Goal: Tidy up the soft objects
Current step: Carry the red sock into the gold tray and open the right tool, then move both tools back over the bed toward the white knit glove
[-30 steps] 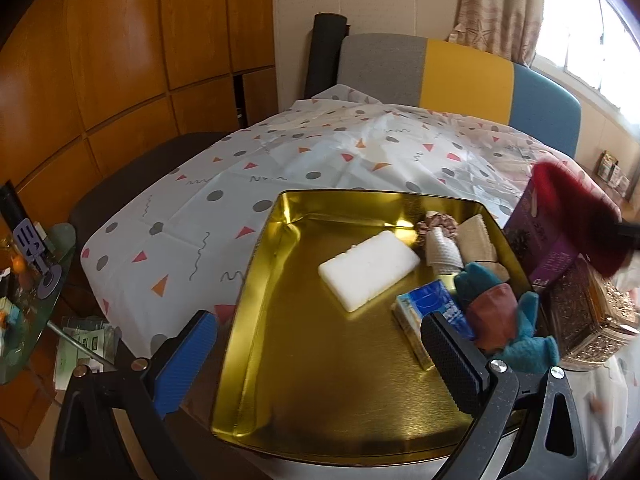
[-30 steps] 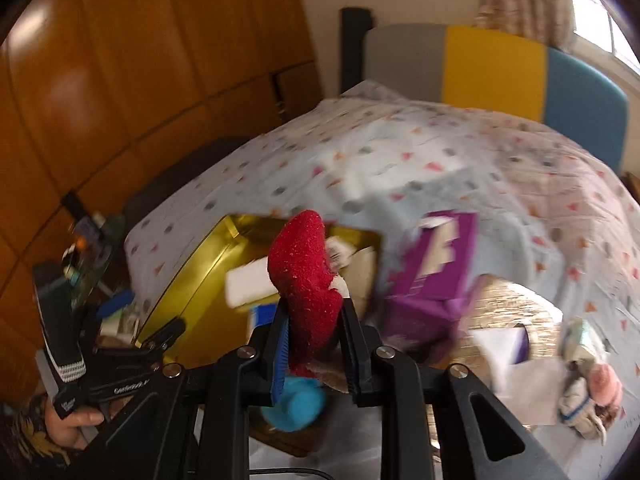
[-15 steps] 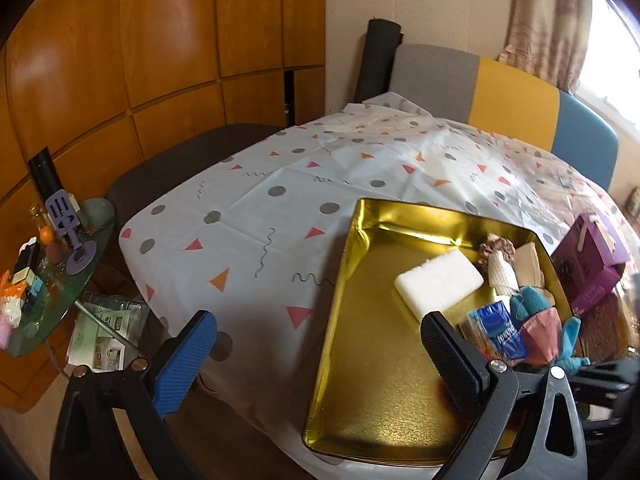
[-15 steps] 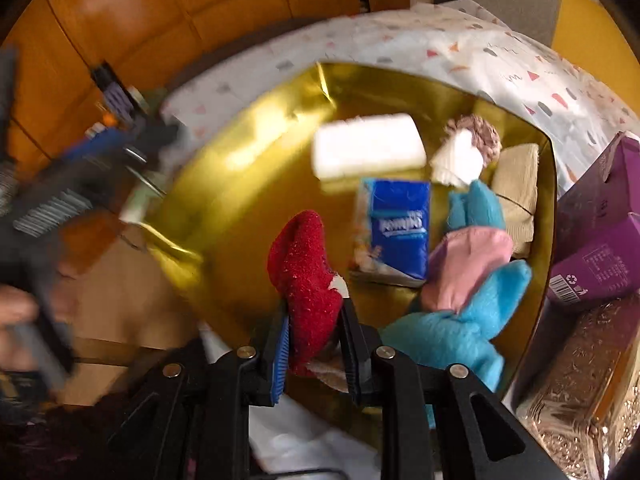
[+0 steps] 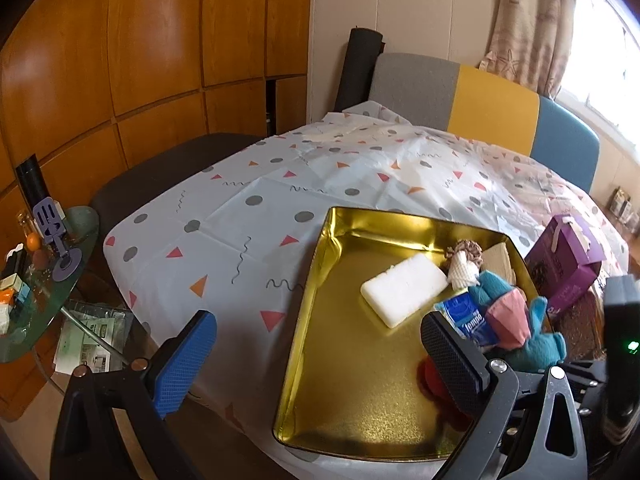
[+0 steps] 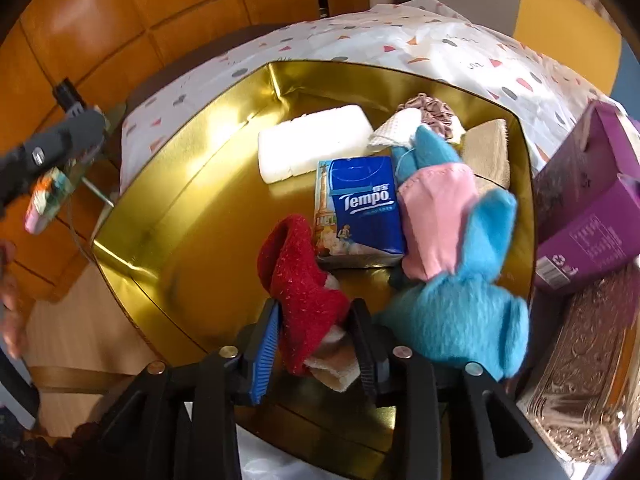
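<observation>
- The right gripper [image 6: 314,340] pointed down into the shallow gold metal tray [image 6: 192,160]; its jaws had just been opening, and the fuzzy red sock [image 6: 300,276] lay loosely between them on the tray floor.
- The sock lay just beside the blue tissue packet [image 6: 360,208] and the blue plush toy in pink cloth [image 6: 452,280].
- The left gripper [image 5: 320,356] hovered over the tray's near edge, jaws wide apart and empty.
- The tray sat on the worktop's patterned white cloth [image 5: 248,220].

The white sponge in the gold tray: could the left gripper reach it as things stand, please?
Probably yes. The left gripper is open and empty, and the white sponge lies uncovered on the gold tray, with bare tray floor on the near side.
</observation>
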`<state>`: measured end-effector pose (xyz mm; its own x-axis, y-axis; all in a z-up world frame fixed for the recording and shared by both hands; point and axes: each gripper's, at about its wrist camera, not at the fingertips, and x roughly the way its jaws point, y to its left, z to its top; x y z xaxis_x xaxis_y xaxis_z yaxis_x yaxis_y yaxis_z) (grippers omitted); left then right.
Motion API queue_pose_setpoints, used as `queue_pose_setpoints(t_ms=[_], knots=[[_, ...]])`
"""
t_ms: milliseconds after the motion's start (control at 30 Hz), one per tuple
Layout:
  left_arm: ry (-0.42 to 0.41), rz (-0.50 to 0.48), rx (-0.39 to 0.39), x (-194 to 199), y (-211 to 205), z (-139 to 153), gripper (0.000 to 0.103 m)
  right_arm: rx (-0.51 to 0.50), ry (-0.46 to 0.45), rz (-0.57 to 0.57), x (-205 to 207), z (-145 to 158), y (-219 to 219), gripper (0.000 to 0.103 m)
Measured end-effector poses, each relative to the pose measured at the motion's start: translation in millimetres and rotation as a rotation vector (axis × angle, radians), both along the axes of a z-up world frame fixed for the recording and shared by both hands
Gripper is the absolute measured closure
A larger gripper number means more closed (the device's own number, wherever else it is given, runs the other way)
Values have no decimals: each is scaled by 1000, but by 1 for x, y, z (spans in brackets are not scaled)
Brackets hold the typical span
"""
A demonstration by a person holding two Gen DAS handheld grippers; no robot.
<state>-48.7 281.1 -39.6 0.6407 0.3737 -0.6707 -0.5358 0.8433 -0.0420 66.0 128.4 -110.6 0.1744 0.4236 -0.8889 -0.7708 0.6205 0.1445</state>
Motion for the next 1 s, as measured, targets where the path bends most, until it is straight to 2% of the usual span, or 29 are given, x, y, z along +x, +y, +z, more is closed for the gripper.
queue_pose_setpoints(t_ms=[133,567,767,1000], knots=[[14,-17,7,1,-7,-3,0,43,-3,-31,0,10,-8,63],[28,-81,34,8,-30,-3,0,151,-110,-149,3,61,-51,60],[29,-111,63,12,-42,0,0,192,-178,-235,9,89,-97,60],[28,-155,83,18,-57,6,0,219,-244,-417,22,112,-176,60]])
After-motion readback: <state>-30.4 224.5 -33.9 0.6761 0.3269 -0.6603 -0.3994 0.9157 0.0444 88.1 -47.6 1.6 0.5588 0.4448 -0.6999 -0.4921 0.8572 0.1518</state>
